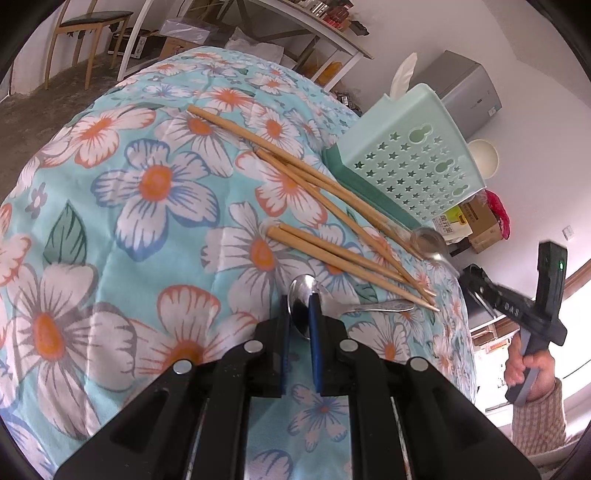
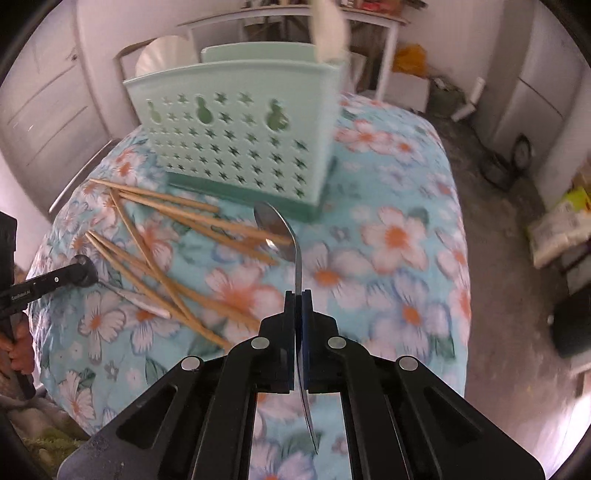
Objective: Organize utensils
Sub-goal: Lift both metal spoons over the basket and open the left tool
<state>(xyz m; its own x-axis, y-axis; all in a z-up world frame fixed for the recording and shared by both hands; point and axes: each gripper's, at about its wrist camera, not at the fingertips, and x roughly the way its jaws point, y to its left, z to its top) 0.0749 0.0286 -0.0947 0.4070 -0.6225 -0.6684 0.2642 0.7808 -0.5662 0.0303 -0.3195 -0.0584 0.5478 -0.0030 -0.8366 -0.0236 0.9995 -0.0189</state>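
The only lettering I can make out is "DAS" in pale characters along the arm of the right gripper (image 1: 469,273) as seen from the left wrist view; the print on the other gripper's arm and on the yellow label of the cardboard box (image 1: 480,225) is too small to read.

The mint-green utensil holder (image 2: 240,133) stands upright near the far edge of the table, its front wall pierced with stars and gourd-shaped holes, on a darker green base. A white ceramic spoon (image 2: 328,29) sticks up out of its right end; what else is inside I cannot tell.

The right gripper (image 2: 298,295) has its jaws clenched on the handle of a steel spoon (image 2: 280,232), held on edge above the cloth with its bowl pointing toward the holder's base. The left gripper (image 1: 299,310) has its blue-padded jaws closed around the bowl of a second steel spoon (image 1: 373,306), whose handle lies on the cloth close to the table's right edge.

Loose wooden chopsticks (image 1: 332,192) lie crossed on the floral tablecloth (image 1: 147,184), between the left gripper and the holder, their tips toward the right edge.
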